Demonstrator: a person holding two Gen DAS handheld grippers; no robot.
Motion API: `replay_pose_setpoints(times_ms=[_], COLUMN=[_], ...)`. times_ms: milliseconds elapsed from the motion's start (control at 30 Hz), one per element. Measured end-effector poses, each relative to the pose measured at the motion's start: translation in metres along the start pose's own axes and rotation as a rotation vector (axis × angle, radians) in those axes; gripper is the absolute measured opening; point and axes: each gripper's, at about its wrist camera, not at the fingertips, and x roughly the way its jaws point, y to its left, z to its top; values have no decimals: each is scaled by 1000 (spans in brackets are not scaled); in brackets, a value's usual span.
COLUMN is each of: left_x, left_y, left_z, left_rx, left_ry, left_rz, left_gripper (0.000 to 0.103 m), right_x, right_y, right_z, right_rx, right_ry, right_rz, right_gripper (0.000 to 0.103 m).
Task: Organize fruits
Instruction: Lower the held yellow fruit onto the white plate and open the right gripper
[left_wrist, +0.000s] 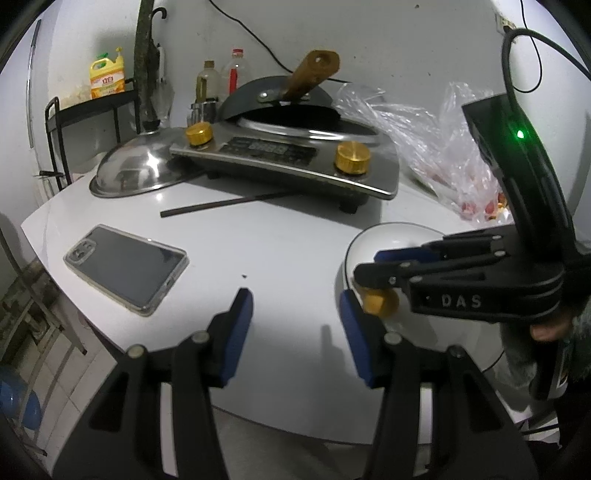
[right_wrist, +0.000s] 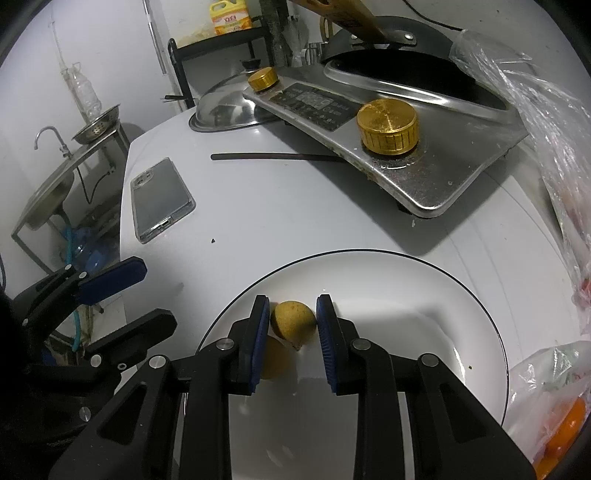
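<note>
White desk (right_wrist: 295, 221) carries a stove (right_wrist: 406, 147), a phone (right_wrist: 159, 199), a fruit bag (right_wrist: 554, 155) at right and a plate (right_wrist: 424, 295) in front. Right tool (right_wrist: 290, 325) sits over the plate, pads flanking one small yellow-brown fruit (right_wrist: 291, 323), apparently clamped on it; a second fruit (right_wrist: 275, 358) lies just beneath on the plate. Left tool (left_wrist: 295, 332) hangs apart and empty over the desk; judged early stage, two fruits plated, most left in bag.

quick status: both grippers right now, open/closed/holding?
Left gripper: open, holding nothing, over the table.
Right gripper: jaws around a small yellow-brown fruit above the plate; firm contact cannot be told.
</note>
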Motion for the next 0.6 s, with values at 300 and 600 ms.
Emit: replay_pose_setpoints(times_ms=[300,600], left_x=[-9,-27], left_y=[-7,-26], left_z=[1,3], left_rx=[7,34], left_ry=[-8,-26], left_rz=[10,1], left_gripper=[51,54], right_x=[-18,-50], right_y=[0,-4], right_z=[0,-9], right_rx=[-1,7], right_ry=[-34,-76], right_rz=[-10,-30], right_gripper=[28,28])
